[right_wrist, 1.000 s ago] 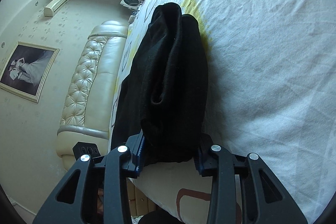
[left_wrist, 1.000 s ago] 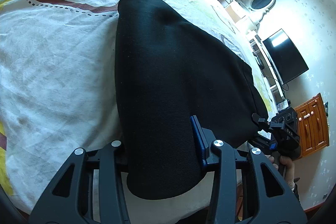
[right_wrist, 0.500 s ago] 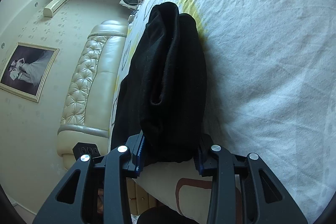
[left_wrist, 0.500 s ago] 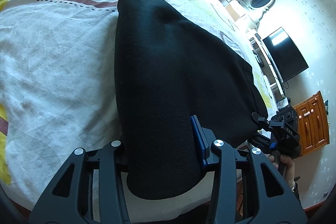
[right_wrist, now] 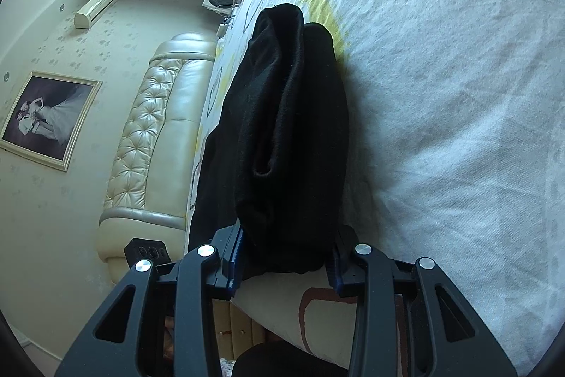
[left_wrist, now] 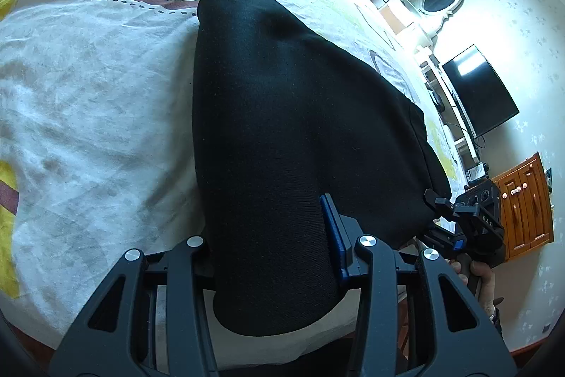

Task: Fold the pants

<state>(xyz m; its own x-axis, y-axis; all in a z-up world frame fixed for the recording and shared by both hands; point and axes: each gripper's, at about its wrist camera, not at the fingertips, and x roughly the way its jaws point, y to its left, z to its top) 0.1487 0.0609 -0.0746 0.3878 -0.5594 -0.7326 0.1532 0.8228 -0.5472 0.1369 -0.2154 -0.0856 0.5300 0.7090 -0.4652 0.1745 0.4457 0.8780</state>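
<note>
Left wrist view: left hand-held gripper (left_wrist: 272, 246) clamped on near edge of black pants (left_wrist: 282, 115); right hand-held gripper (right_wrist: 286, 257) clamped on the bunched edge. Pants lie partly folded on bed (left_wrist: 88, 129); final fold apparently remains.

Left gripper (left_wrist: 272, 246) angled steeply downward, its fingers (left_wrist: 333, 235) clamped on black pants (left_wrist: 282, 115) bunched between them. Right gripper (right_wrist: 286, 253) tilted slightly downward, likewise clamped on the fabric. A hand (left_wrist: 483, 278) grips its handle.
</note>
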